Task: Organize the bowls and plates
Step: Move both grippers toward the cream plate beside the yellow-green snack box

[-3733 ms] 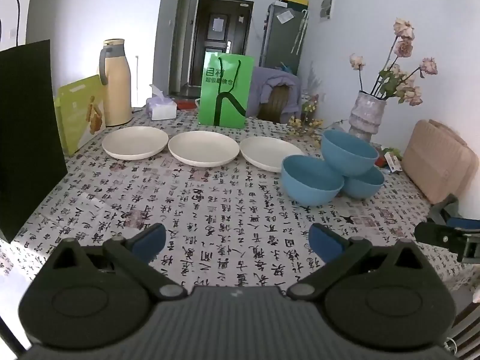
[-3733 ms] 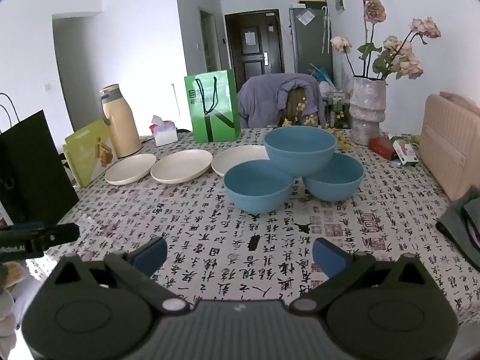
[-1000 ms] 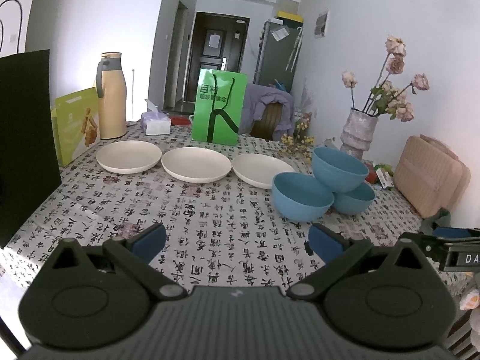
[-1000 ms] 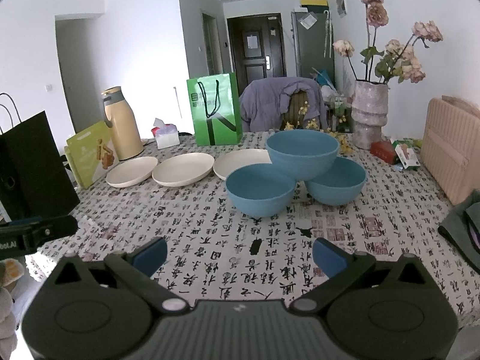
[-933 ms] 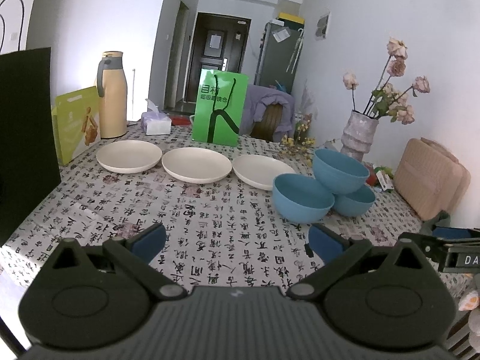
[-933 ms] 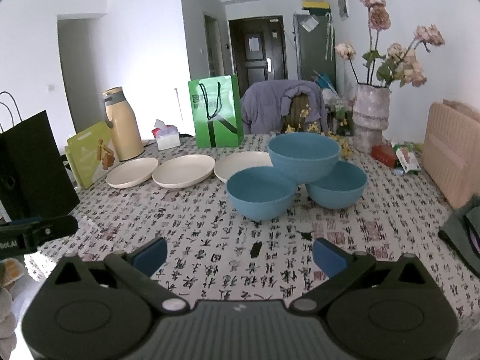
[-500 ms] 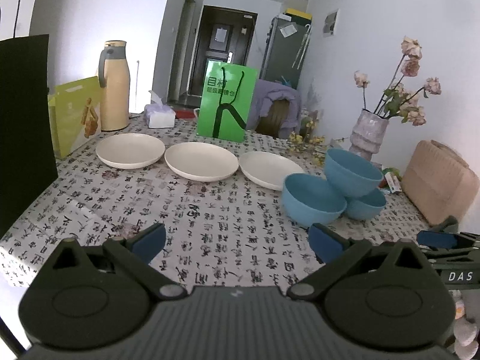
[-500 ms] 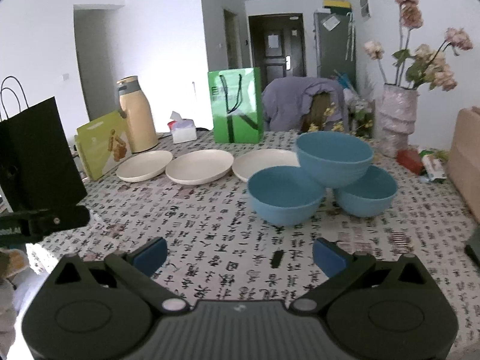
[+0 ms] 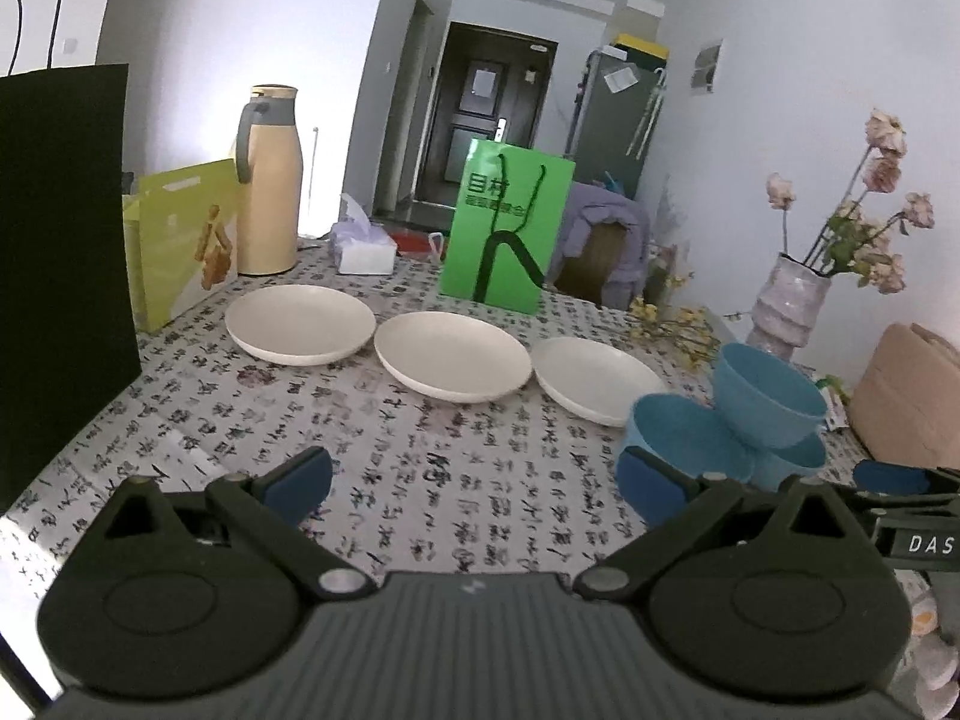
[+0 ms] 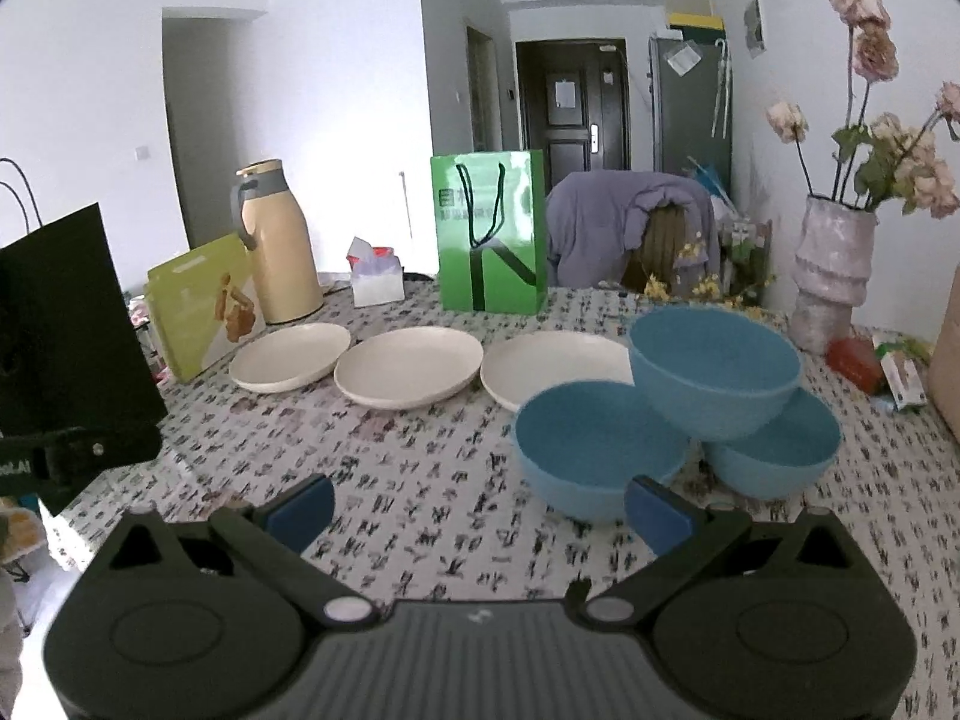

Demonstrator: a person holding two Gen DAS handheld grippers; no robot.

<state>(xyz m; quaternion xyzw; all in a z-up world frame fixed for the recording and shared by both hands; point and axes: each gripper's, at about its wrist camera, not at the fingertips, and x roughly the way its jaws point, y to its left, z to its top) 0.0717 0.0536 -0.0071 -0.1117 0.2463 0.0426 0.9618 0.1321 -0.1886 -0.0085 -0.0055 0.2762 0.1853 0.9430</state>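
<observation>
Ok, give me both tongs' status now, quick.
Left tongs: open, holding nothing, above the tablecloth.
Right tongs: open, holding nothing, just short of the nearest blue bowl.

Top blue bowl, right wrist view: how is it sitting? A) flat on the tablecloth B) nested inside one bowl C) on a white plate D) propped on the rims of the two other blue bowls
D: the top blue bowl rests tilted across the rims of the near blue bowl and the far blue bowl, off the tablecloth.
</observation>
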